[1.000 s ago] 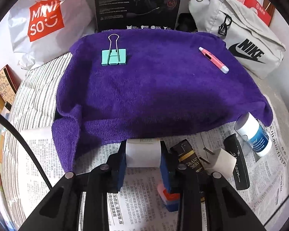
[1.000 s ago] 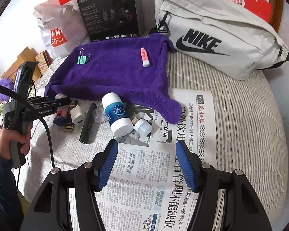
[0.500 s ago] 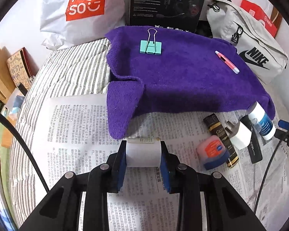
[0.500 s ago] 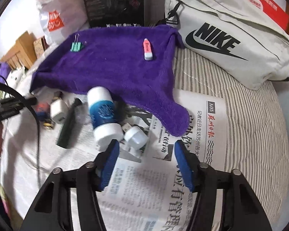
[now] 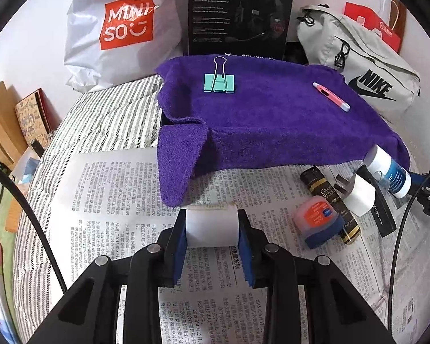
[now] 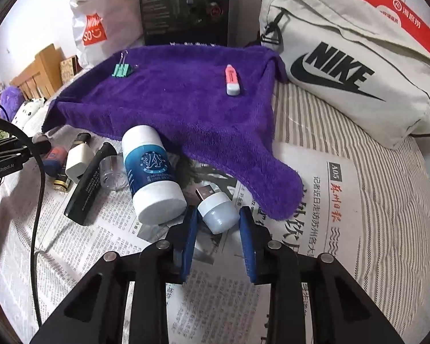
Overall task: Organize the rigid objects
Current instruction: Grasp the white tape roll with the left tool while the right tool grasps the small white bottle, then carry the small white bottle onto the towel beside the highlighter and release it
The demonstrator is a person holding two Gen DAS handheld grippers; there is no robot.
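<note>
The left hand-held gripper (image 5: 211, 226) clamps a white cylindrical roll (image 5: 211, 225) over the printed newspaper (image 5: 106, 200), purple towel (image 5: 272, 126) just ahead. The right hand-held gripper (image 6: 218, 223) is spread, a small white-capped USB light (image 6: 216, 210) between its fingers.

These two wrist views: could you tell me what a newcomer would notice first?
The purple towel fills the middle, carrying a teal binder clip and a pink pen-like item. The left gripper clamps a white block, while the right gripper stands open around a small USB light.
</note>
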